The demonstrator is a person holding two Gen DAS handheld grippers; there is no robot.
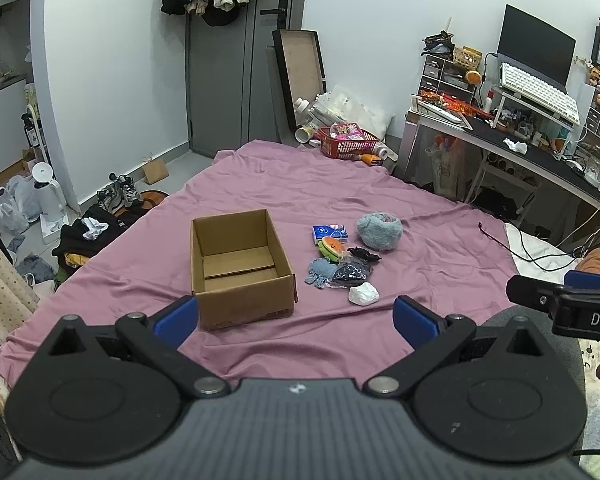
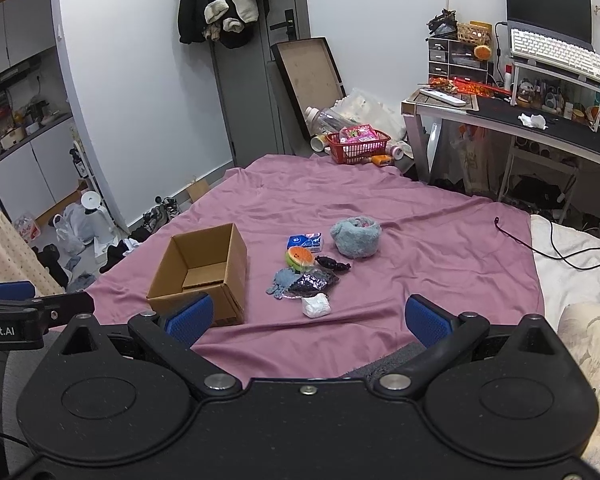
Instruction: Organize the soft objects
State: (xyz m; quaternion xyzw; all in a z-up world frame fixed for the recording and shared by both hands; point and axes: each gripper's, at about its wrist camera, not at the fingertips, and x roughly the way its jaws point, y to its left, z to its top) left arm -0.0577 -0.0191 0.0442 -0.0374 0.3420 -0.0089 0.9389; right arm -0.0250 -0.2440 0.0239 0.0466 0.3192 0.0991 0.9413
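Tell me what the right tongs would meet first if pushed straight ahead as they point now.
Probably the white wad at the near end of the pile of soft things, after bare purple sheet. The right tongs are open and empty; depth is uncertain. The cardboard box lies left of that line.

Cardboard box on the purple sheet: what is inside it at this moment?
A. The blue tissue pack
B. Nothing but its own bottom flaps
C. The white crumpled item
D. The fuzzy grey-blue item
B. The cardboard box shows only bare cardboard inside, while the white crumpled item, blue tissue pack and fuzzy grey-blue item all lie on the purple sheet to its right.
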